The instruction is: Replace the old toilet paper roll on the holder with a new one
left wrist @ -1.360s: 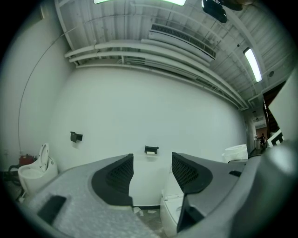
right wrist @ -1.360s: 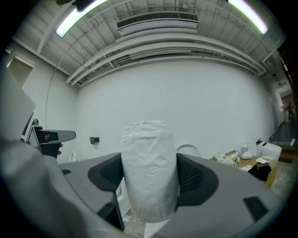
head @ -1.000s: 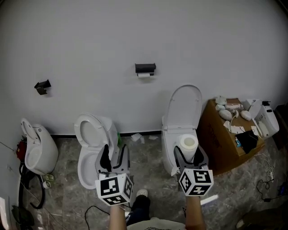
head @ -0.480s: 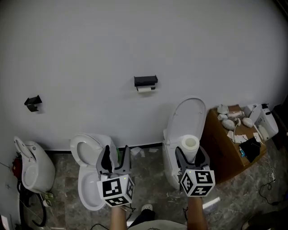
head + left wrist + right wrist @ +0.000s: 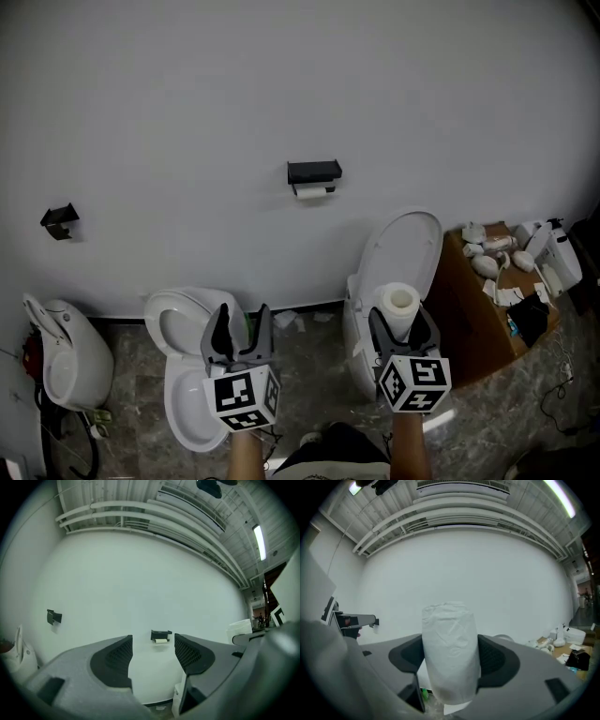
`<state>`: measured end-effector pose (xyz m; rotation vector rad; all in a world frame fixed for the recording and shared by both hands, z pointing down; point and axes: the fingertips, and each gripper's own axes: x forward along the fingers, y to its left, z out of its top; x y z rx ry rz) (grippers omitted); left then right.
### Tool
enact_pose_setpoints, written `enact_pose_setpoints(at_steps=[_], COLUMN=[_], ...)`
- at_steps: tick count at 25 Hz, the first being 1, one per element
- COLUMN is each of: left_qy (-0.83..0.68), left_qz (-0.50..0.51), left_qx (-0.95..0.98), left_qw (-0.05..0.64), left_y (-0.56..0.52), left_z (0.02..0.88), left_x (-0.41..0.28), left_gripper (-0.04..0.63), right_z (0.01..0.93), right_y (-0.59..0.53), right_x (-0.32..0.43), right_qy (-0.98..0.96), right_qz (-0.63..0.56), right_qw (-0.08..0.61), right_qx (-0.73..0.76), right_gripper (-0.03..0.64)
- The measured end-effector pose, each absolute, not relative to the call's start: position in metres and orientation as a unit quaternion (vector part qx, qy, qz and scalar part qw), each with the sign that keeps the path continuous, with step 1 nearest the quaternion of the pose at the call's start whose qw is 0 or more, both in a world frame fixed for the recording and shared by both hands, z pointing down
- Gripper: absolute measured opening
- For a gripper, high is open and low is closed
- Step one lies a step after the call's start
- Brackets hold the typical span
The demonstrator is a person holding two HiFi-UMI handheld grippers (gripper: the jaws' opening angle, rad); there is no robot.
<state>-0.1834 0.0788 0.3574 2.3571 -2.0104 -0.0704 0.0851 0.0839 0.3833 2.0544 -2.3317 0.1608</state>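
Observation:
A black holder (image 5: 314, 172) is fixed to the white wall, with a thin, nearly used-up roll (image 5: 313, 190) hanging under it. The left gripper view shows the holder (image 5: 161, 634) and old roll (image 5: 161, 641) far off between the jaws. My left gripper (image 5: 239, 330) is open and empty (image 5: 153, 651), held level toward the wall. My right gripper (image 5: 401, 323) is shut on a full white toilet paper roll (image 5: 397, 307), which stands upright between the pads (image 5: 451, 653). Both grippers are well short of the holder and below it.
Below my left gripper is a white toilet (image 5: 192, 366) with an open seat. A second toilet (image 5: 403, 248) with its lid up lies beyond the right one. A white fixture (image 5: 56, 352) stands far left, a cardboard box (image 5: 478, 319) of fittings far right, and a small black bracket (image 5: 59, 220) is on the wall.
Both grippers have advanced together toward the wall, so the toilets and holder sit lower in the head view. The right gripper still holds the roll and the left stays open.

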Motion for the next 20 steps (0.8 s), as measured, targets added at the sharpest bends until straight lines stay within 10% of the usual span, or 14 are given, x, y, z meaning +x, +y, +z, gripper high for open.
enact_pose_setpoints(at_steps=[20], left_qy=[-0.676], left_qz=[-0.004], left_qx=[0.736], left_qw=[0.022], left_y=[-0.051], left_z=[0.378], left_x=[-0.185], left_gripper=[0.262], right_z=[0.404], right_y=[-0.062], right_x=[0.089], right_qy=[-0.763], right_qz=[0.06], right_qw=[0.026], right_qx=[0.643], right_gripper=[0.321])
